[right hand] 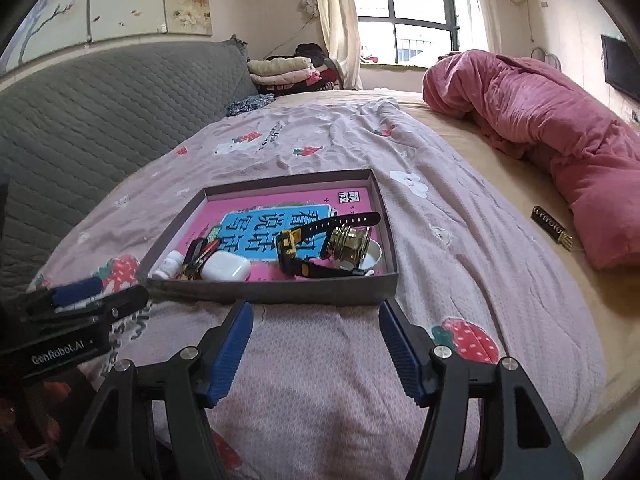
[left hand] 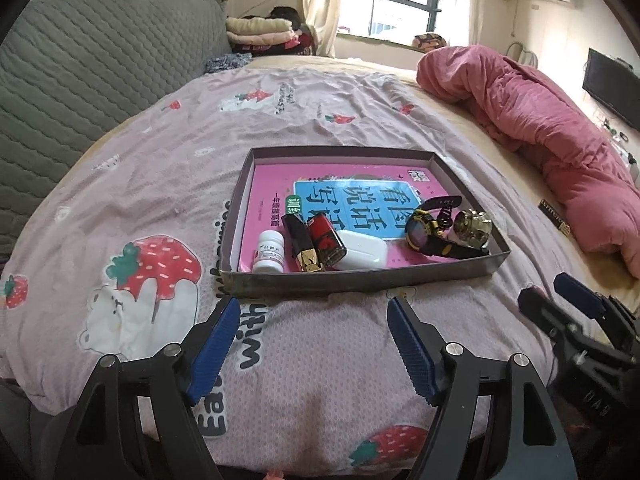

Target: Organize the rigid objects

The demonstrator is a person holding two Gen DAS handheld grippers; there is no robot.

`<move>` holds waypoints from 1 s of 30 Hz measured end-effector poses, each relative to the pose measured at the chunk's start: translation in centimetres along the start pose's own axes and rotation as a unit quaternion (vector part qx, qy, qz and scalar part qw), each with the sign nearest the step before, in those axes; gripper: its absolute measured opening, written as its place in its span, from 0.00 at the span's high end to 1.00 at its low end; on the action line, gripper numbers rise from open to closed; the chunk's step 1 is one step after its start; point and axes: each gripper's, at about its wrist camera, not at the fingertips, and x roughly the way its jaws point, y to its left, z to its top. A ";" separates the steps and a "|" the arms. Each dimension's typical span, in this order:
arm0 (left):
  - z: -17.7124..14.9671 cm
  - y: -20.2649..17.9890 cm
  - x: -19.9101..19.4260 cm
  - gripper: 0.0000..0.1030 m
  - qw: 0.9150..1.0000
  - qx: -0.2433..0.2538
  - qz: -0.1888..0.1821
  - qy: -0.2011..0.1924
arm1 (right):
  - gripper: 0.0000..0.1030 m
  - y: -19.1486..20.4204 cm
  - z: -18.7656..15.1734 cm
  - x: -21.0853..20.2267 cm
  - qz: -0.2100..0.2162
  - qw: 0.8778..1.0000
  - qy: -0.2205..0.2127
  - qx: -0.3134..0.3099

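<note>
A shallow grey box (left hand: 360,278) (right hand: 280,290) sits on the bed with a pink book lying flat in it. On the book lie a white pill bottle (left hand: 269,251) (right hand: 170,264), a black lipstick (left hand: 300,246), a red lipstick (left hand: 326,238), a white earbud case (left hand: 362,255) (right hand: 225,267), a black-and-yellow watch (left hand: 430,228) (right hand: 304,246) and a brass cup (left hand: 472,229) (right hand: 350,244). My left gripper (left hand: 314,312) is open and empty just in front of the box. My right gripper (right hand: 316,316) is open and empty at the box's near right.
A black hair clip (left hand: 554,216) (right hand: 551,227) lies on the tan sheet to the right, beside a rolled pink duvet (left hand: 540,128) (right hand: 560,128). A grey quilted headboard (left hand: 80,80) stands at the left. Folded clothes (right hand: 280,68) are stacked by the window.
</note>
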 end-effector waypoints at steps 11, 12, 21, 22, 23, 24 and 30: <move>-0.8 -0.8 -2.5 0.25 1.000 0.014 -0.010 -0.003 | 0.37 1.7 -0.7 -2.9 -0.001 0.999 -0.019 -0.030; -0.8 -0.8 -2.8 0.25 1.000 0.013 -0.011 -0.003 | 0.37 1.7 -0.7 -3.0 -0.002 0.999 -0.021 -0.030; -1.4 -0.6 -4.2 0.25 1.000 0.012 -0.014 -0.006 | 0.37 2.0 -0.3 -4.8 0.002 0.999 -0.043 -0.018; -1.5 -0.5 -4.3 0.25 1.000 0.011 -0.011 -0.010 | 0.37 2.1 -0.3 -4.9 0.002 0.999 -0.045 -0.018; -1.5 -0.5 -4.3 0.25 1.000 0.011 -0.010 -0.011 | 0.37 2.2 -0.4 -4.9 -0.002 0.999 -0.045 -0.020; -1.5 -0.4 -4.2 0.25 1.000 0.010 -0.006 -0.010 | 0.37 2.2 -0.4 -4.8 -0.003 0.999 -0.044 -0.022; -1.9 0.6 -3.0 0.25 1.000 -0.002 0.004 -0.005 | 0.37 2.7 -1.0 -2.9 -0.008 0.999 -0.023 -0.028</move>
